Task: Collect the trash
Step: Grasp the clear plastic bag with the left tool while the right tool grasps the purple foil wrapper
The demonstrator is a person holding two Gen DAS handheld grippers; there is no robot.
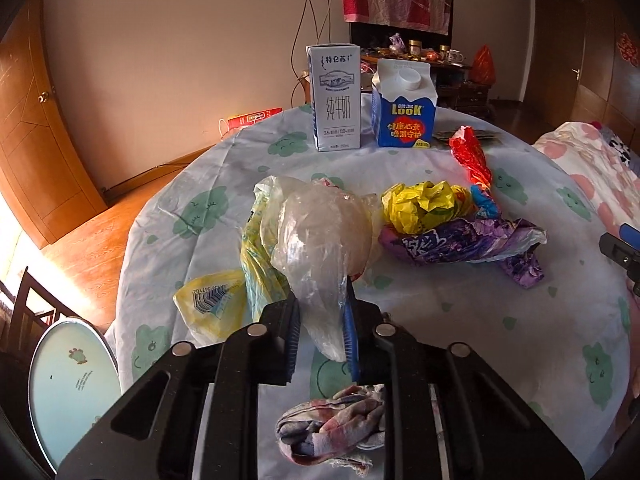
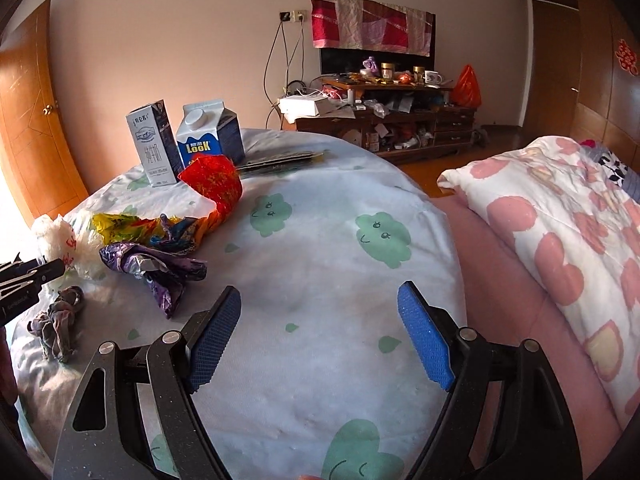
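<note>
My left gripper (image 1: 322, 320) is shut on a clear plastic bag (image 1: 320, 236) whose lower end is pinched between the blue pads. Beside it lie a yellow-printed bag (image 1: 212, 304), a crumpled yellow wrapper (image 1: 424, 204), a purple wrapper (image 1: 460, 244) and a red wrapper (image 1: 472, 156). A crumpled cloth rag (image 1: 336, 424) lies under the gripper. Two cartons, a white one (image 1: 335, 98) and a blue one (image 1: 402, 106), stand at the far side. My right gripper (image 2: 320, 336) hangs open over bare cloth, to the right of the purple wrapper (image 2: 160, 268) and the rag (image 2: 56, 320).
The round table (image 2: 320, 240) wears a white cloth with green clouds. A round tray (image 1: 72, 380) leans at its left. A bed with a pink-spotted quilt (image 2: 560, 240) is at the right. A cluttered TV cabinet (image 2: 384, 120) stands at the far wall.
</note>
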